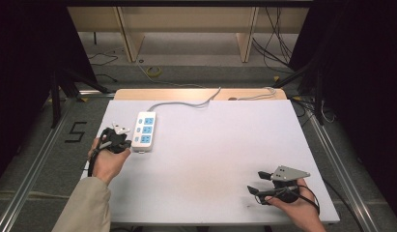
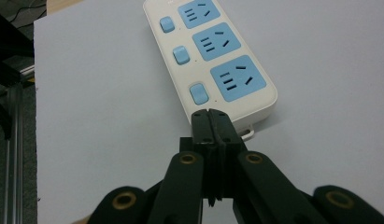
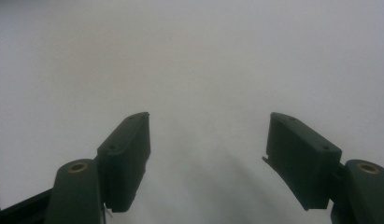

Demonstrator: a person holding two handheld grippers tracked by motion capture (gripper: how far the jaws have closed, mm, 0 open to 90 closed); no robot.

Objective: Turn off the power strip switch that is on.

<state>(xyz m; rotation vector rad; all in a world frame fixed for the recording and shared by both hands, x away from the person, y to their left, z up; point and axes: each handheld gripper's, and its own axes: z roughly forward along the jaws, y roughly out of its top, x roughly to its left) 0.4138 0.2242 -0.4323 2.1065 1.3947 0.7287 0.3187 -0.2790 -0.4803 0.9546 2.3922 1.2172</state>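
Power strip lies at the far left of the tabletop, and your left fingers, pressed flat together with nothing between them, sit right at its near end, just below the nearest of its three blue switches; whether the tips touch the casing you cannot tell. No plug sits in any of the three blue sockets, so by the look of it the work on the strip is only beginning: a switch press seems to be the step in hand. Your right gripper hangs low over bare tabletop near the front right corner, its fingers spread wide and empty, well apart from the strip. Mind the left edge, which runs close beside the strip and your left hand; the white cord trails off the far edge. Between your two hands the surface is bare, giving free room to cross.
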